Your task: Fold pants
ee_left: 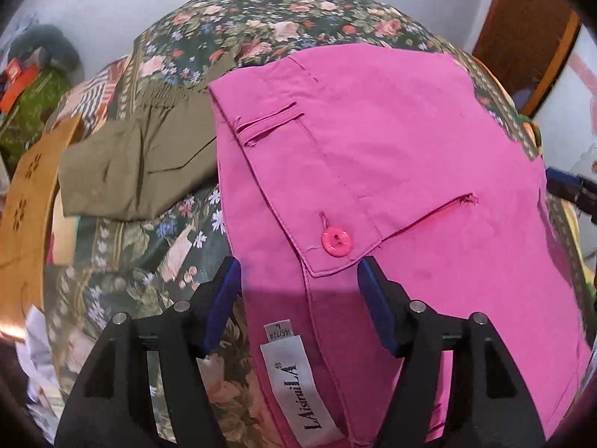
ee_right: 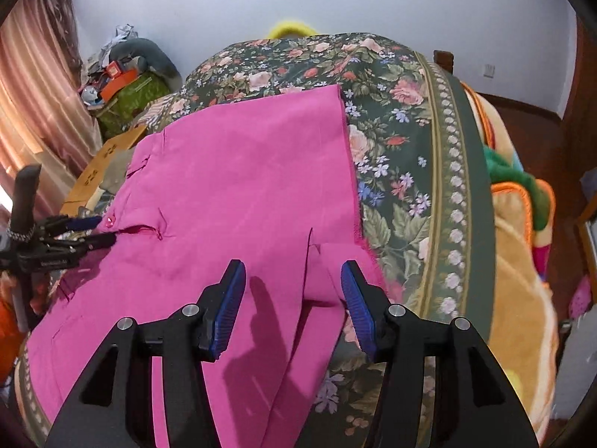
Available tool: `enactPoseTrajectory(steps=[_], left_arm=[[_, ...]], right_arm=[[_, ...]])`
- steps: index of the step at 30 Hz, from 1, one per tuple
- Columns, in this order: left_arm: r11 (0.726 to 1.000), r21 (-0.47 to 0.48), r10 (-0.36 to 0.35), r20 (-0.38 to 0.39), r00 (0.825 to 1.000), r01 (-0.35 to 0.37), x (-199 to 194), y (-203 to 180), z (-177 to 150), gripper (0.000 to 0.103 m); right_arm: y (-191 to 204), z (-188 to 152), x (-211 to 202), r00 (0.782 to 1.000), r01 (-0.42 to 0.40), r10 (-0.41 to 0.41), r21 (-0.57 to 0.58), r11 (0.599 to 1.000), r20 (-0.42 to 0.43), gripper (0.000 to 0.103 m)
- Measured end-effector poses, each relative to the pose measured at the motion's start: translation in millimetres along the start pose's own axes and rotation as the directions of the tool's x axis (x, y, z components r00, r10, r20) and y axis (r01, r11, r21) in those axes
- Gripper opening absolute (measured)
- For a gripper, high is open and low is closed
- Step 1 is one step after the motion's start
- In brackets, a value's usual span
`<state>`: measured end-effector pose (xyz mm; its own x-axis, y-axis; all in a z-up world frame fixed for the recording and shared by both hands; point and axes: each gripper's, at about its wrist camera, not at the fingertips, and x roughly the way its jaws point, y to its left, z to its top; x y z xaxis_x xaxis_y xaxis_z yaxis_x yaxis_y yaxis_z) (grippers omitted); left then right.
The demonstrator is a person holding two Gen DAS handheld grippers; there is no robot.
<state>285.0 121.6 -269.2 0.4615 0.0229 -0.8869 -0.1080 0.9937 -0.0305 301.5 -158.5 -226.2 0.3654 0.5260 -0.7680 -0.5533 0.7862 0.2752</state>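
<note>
Bright pink pants (ee_left: 391, 156) lie flat on a floral bedspread (ee_left: 156, 254), doubled over. In the left wrist view the waistband end faces me, with a pink button (ee_left: 337, 240), pocket slits and a white label (ee_left: 298, 384). My left gripper (ee_left: 298, 280) is open, its blue pads astride the waistband corner just above the cloth. In the right wrist view the pants (ee_right: 231, 186) stretch away, with the leg ends near me. My right gripper (ee_right: 293, 283) is open over the leg hem. The left gripper also shows there at the left (ee_right: 89, 231), by the button.
An olive-green folded garment (ee_left: 141, 164) lies left of the pants. A cardboard box (ee_left: 26, 201) stands at the bed's left side. A bright plush blanket (ee_right: 522, 246) hangs on the bed's right. Clutter (ee_right: 123, 82) is piled by the curtain at the far left.
</note>
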Motion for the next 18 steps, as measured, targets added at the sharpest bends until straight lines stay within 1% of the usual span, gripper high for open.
enactPoseTrajectory(steps=[2,4,5,6,7,8,9,10,11,15,18], left_arm=[[1.0,-0.013,0.0,-0.005,1.0,0.0,1.1,0.9,0.8,0.066],[1.0,-0.007,0.007,-0.007,1.0,-0.007,1.8,0.3,0.3,0.067],[1.0,-0.002,0.01,-0.005,1.0,-0.01,1.9,0.3,-0.1,0.067],[1.0,0.0,0.013,-0.003,1.0,-0.013,2.0,0.7,-0.2,0.069],[1.0,-0.001,0.015,-0.001,1.0,-0.015,2.1,1.2,-0.6,0.07],[1.0,-0.003,0.018,0.0,1.0,-0.018,2.8,1.9,0.1,0.072],[1.0,-0.005,0.023,0.0,1.0,-0.023,3.6,3.1,0.8,0.076],[0.999,-0.002,0.033,0.002,0.999,-0.033,4.0,3.6,1.3,0.079],[0.999,0.007,0.048,0.007,0.999,-0.048,4.0,3.3,1.7,0.083],[0.996,0.034,0.078,0.04,0.996,-0.079,3.8,1.8,-0.9,0.086],[0.995,0.034,0.088,0.042,0.995,-0.09,4.7,2.1,-1.3,0.086]], right_arm=[[1.0,1.5,6.6,1.0,-0.005,0.004,-0.004,1.0,-0.005,0.048],[0.9,2.6,12.1,1.0,0.007,-0.007,-0.005,1.0,-0.009,0.048],[1.5,3.3,15.3,1.0,-0.002,0.002,-0.006,1.0,-0.008,0.048],[2.2,3.9,18.0,1.0,-0.001,0.001,-0.011,1.0,-0.005,0.044],[3.0,3.2,20.0,1.0,0.004,-0.004,-0.015,1.0,-0.003,0.037],[4.1,2.2,23.9,1.0,0.017,-0.017,-0.021,1.0,-0.006,0.014],[4.9,1.5,26.8,1.0,0.027,-0.027,-0.024,0.999,-0.012,0.006],[6.0,0.1,28.2,0.999,0.033,-0.033,-0.025,0.999,-0.006,0.006],[8.2,-2.2,27.0,0.999,0.05,-0.05,-0.034,0.998,0.021,0.006],[13.9,-4.7,22.1,0.992,0.121,-0.117,-0.064,0.991,0.053,0.005],[4.6,-6.7,29.6,0.989,0.143,-0.142,-0.035,0.989,0.028,0.004]])
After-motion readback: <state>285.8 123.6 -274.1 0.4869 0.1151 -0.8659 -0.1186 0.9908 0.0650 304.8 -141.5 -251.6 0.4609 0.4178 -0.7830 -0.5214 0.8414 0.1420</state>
